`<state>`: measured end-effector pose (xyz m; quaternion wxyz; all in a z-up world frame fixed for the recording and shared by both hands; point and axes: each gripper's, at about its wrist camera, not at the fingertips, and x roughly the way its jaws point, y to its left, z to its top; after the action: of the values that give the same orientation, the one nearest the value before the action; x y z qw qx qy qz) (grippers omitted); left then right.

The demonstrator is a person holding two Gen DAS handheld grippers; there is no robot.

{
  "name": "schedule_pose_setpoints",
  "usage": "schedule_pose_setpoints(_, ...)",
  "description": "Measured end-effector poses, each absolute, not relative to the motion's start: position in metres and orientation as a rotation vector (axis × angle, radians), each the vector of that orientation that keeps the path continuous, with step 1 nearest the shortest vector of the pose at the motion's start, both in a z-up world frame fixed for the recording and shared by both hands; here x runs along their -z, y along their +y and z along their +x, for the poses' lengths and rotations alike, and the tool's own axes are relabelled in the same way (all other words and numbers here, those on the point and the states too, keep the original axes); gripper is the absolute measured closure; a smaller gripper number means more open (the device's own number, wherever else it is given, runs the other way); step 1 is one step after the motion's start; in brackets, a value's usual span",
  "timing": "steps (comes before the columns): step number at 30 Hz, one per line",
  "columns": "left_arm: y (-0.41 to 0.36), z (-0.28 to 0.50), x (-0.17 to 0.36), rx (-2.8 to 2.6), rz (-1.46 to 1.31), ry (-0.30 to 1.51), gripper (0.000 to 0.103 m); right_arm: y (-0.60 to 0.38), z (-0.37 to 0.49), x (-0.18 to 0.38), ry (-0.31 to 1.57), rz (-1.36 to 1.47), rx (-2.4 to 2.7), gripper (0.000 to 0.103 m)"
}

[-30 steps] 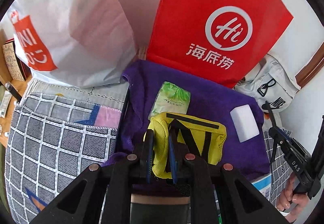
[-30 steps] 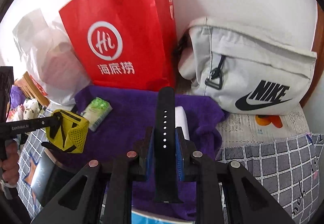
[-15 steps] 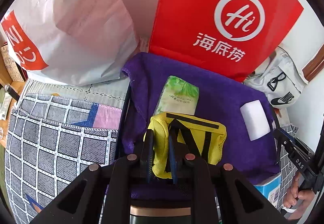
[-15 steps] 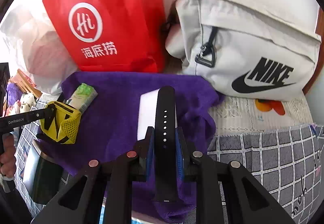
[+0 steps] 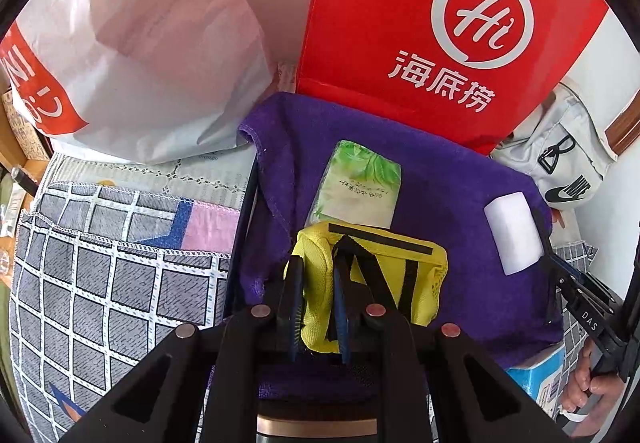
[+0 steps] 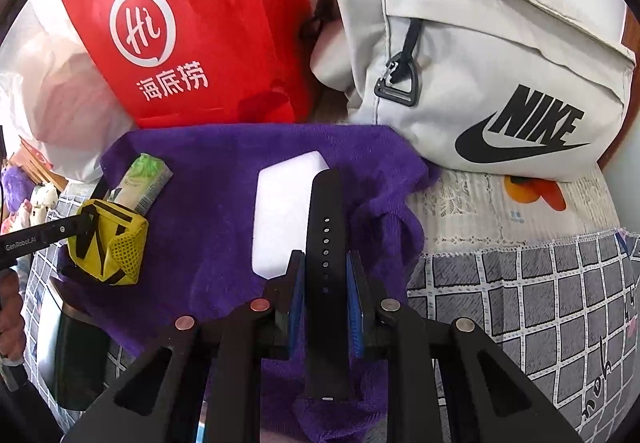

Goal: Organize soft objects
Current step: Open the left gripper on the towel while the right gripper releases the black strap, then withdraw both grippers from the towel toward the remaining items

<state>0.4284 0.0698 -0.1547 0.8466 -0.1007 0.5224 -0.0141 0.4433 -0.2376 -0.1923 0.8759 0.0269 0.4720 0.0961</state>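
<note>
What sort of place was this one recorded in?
Likely a lived-in home, perhaps a bedroom: a grey checked fabric cover, a red paper shopping bag and a pale grey Nike sling bag against a white wall.

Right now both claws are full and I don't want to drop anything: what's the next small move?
Probably lower the right claw and release the black strap onto the purple towel beside the white block; the left claw holds the yellow mesh pouch above the tissue pack.
</note>
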Motion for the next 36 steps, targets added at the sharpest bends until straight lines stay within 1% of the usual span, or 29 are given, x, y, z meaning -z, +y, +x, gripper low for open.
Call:
schedule_pose_setpoints(4, 0.065, 0.429, 0.157, 0.031, -0.206, 1.111, 0.088, -0.236, 0.444, 0.195, 0.997, 0.048, -0.206, 0.082)
schedule_pose_setpoints(6, 0.063, 0.43, 0.158, 0.028, -0.204, 1.111, 0.088, -0.233, 0.444, 0.196, 1.004, 0.042, -0.217, 0.073)
schedule_pose_setpoints(7, 0.063, 0.43, 0.158, 0.027, -0.204, 1.111, 0.088, -0.232, 0.443, 0.196, 1.005, 0.036, -0.221, 0.067)
schedule_pose_setpoints(8, 0.063, 0.429, 0.158, 0.027, -0.204, 1.109, 0.088, -0.23, 0.443, 0.195, 1.0, 0.029, -0.221, 0.064)
schedule_pose_setpoints(10, 0.062, 0.429, 0.159, 0.028, -0.198, 1.115, 0.086, -0.229, 0.442, 0.193, 0.993, 0.024, -0.221, 0.063)
schedule_pose_setpoints(12, 0.061, 0.428, 0.158, 0.034, -0.199, 1.122, 0.085, -0.23, 0.441, 0.189, 0.985, 0.028, -0.227, 0.06)
schedule_pose_setpoints(13, 0.061, 0.428, 0.158, 0.032, -0.203, 1.122, 0.084, -0.231, 0.44, 0.188, 0.979, 0.027, -0.223, 0.056)
schedule_pose_setpoints(15, 0.062, 0.427, 0.156, 0.027, -0.202, 1.121, 0.072, -0.233, 0.437, 0.183, 0.96, 0.028, -0.209, 0.051)
schedule_pose_setpoints(17, 0.062, 0.425, 0.152, 0.016, -0.196, 1.108, 0.068, -0.232, 0.436, 0.18, 0.953, 0.028, -0.213, 0.051)
schedule_pose_setpoints(22, 0.062, 0.419, 0.137, -0.012, -0.182, 1.079, 0.066, -0.228, 0.429, 0.167, 0.919, 0.004, -0.186, 0.05)
schedule_pose_setpoints(26, 0.06, 0.406, 0.114, -0.015, -0.173, 1.018, 0.059, -0.222, 0.417, 0.15, 0.879, 0.022, -0.203, 0.05)
schedule_pose_setpoints(29, 0.058, 0.395, 0.095, 0.012, -0.176, 0.976, 0.058, -0.214, 0.397, 0.131, 0.828, 0.033, -0.217, 0.05)
schedule_pose_setpoints(32, 0.057, 0.376, 0.081, 0.02, -0.166, 0.935, 0.056, -0.209, 0.373, 0.119, 0.818, 0.028, -0.226, 0.05)
schedule_pose_setpoints(34, 0.056, 0.36, 0.077, 0.033, -0.166, 0.941, 0.056, -0.204, 0.354, 0.113, 0.824, 0.027, -0.257, 0.05)
schedule_pose_setpoints(36, 0.058, 0.344, 0.075, 0.034, -0.175, 0.95, 0.055, -0.201, 0.333, 0.106, 0.792, 0.04, -0.267, 0.05)
